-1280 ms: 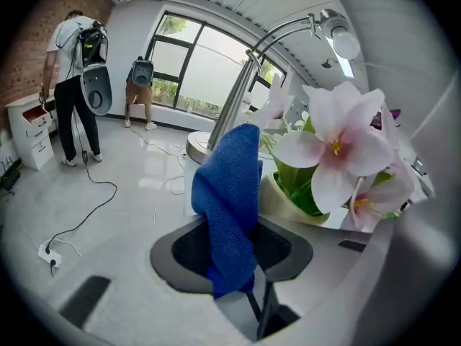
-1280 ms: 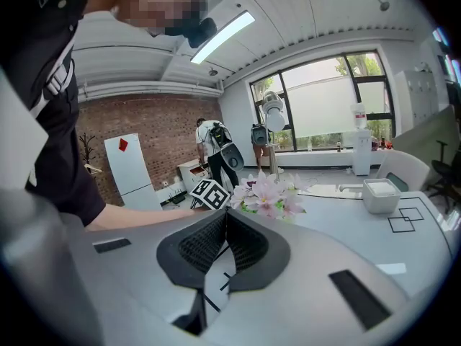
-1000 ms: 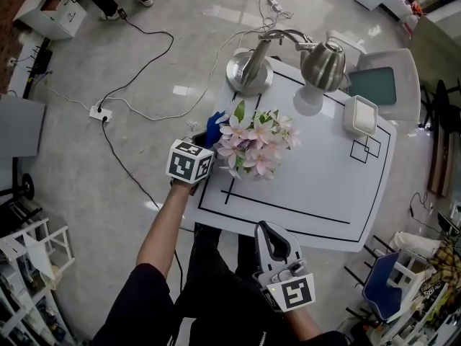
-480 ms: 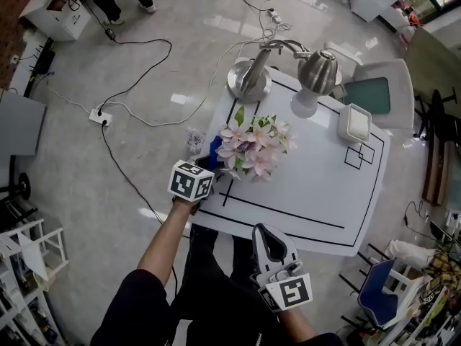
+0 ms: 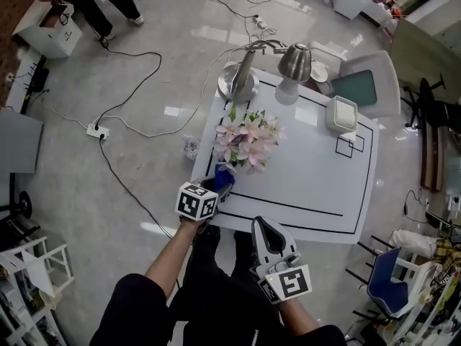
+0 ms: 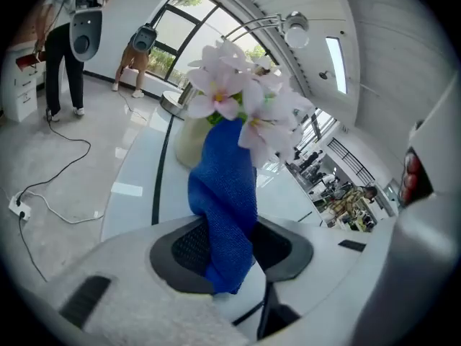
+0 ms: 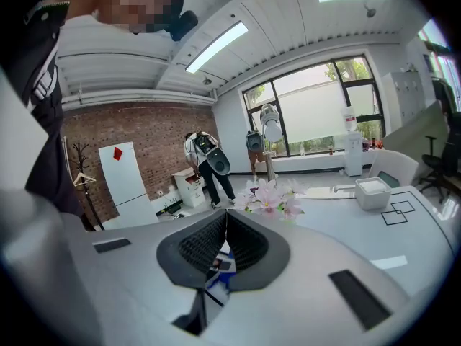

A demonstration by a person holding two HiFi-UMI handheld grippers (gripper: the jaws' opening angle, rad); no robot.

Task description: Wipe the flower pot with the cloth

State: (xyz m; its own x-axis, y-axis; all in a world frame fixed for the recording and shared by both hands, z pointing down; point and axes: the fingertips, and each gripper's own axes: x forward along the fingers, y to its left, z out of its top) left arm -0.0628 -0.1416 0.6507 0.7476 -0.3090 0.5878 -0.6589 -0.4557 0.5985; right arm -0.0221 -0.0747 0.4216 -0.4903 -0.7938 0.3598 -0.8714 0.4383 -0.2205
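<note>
Your left hand-held gripper (image 6: 230, 249) is clamped on the blue cloth (image 6: 226, 189), at the near left edge of the white counter (image 5: 310, 186). The cream flower pot (image 6: 186, 143), topped with pink blossoms (image 5: 245, 139), stands on the counter's left part, just beyond the cloth. Your right hand-held gripper (image 7: 225, 225) hangs close to your body, short of the counter's near edge, its jaws pressed together on nothing.
</note>
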